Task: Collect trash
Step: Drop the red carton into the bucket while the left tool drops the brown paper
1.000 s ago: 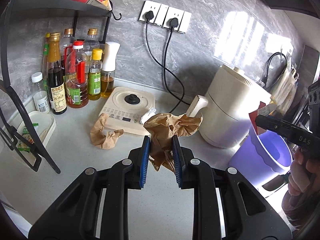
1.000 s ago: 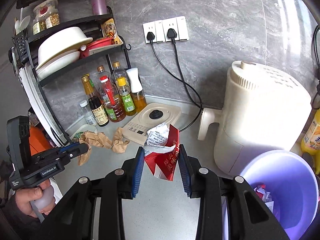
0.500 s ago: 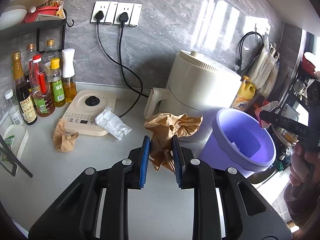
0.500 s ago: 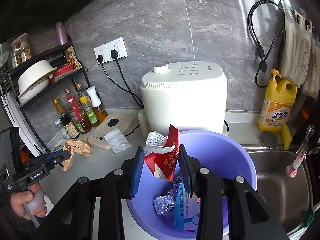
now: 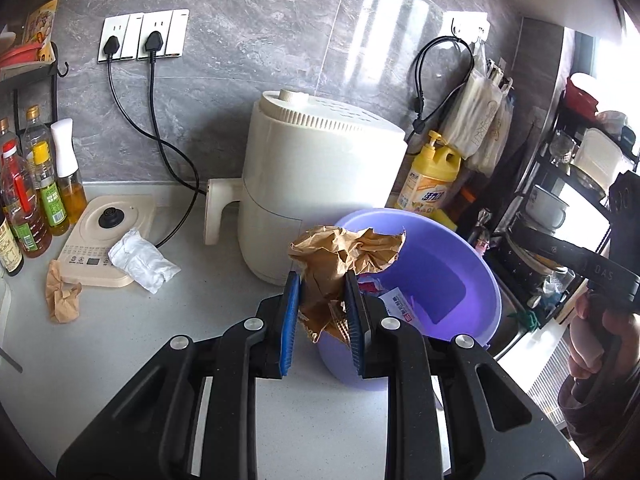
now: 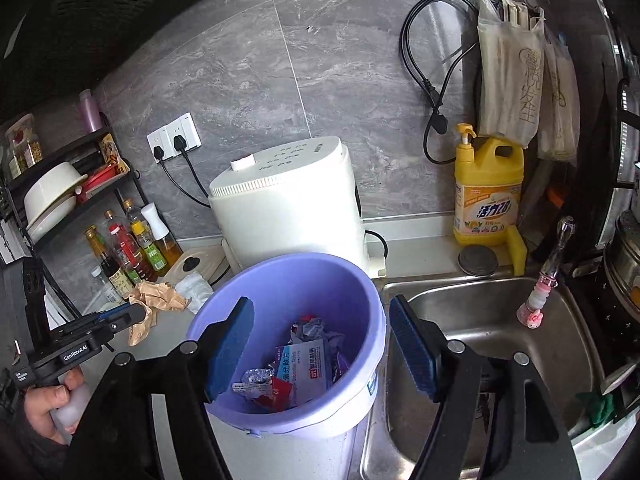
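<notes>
Left gripper point(image 5: 322, 312) pinching crumpled brown paper point(image 5: 344, 252), held right at near rim of purple bucket point(image 5: 460, 280). Right gripper point(image 6: 320, 344) over bucket mouth, jaws just been opening, now spread wide, nothing between them. Wrappers, foil, blue-white box point(image 6: 304, 368) sitting in bucket bottom. More brown paper point(image 5: 60, 300) and white wad point(image 5: 140, 260) on counter point(image 5: 120, 352) by induction hob point(image 5: 108, 236).

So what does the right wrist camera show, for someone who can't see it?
The right gripper hangs open and empty over a purple bin holding wrappers and a medicine box. Behind the bin stands a white appliance, with a steel sink beside it.
</notes>
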`<state>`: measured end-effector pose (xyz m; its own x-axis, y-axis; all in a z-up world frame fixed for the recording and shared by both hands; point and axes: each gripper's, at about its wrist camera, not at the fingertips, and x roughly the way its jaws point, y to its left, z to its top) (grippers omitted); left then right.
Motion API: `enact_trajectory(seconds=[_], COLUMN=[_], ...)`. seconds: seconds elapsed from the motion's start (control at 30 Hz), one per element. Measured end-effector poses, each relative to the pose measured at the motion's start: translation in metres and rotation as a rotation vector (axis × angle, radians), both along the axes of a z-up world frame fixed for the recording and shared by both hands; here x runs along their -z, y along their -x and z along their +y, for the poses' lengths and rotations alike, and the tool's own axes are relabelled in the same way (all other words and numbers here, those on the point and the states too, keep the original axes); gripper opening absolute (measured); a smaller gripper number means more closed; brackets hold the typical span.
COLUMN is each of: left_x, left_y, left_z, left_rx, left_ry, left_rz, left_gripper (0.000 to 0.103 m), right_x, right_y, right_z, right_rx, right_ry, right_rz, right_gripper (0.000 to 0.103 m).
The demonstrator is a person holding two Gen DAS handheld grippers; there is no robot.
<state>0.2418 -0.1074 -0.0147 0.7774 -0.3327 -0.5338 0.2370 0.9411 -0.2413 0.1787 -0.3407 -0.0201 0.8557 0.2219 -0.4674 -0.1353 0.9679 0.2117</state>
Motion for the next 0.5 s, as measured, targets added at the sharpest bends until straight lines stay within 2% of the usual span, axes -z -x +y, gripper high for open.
enact_trajectory(seconds=[0.23,0.27,0.3,0.33,0.37,0.43,0.5], left_x=[-0.003,-0.003,-0.004,-0.005,-0.007,-0.012,-0.014], left_y=[-0.024,-0.027,-0.030,-0.033,-0.033,-0.029,-0.026], left_z=[-0.047,-0.052,-0.056,-0.058,-0.058,-0.058,-0.057], left_rx=[0.068,0.063,0.051,0.041,0.035,0.041,0.031], left_ry=[-0.047,-0.055,-0.057,-0.051,-0.037,-0.013,-0.034], left_rz=[0.011,0.016,0.016,0.016,0.008,-0.020,-0.025], left_gripper=[0.023,0.026,0.037,0.048,0.066,0.068,0.068], right_x=[0.010,0.012,0.014,0.016,0.018,0.021,0.023], right_y=[0.027,0.030,0.032,0.034,0.037,0.038,0.038], right_z=[-0.037,-0.043,-0.048,-0.053,-0.057,-0.062,-0.062], right_rx=[0.071,0.082,0.092,0.100,0.108,0.117,0.114], right_ry=[-0.027,-0.032,-0.038,-0.045,-0.051,-0.061,-0.068], right_rz=[0.012,0.016,0.020,0.024,0.028,0.036,0.039], right_gripper=[0.070,0.070,0.070,0.070,0.070,0.070,0.070])
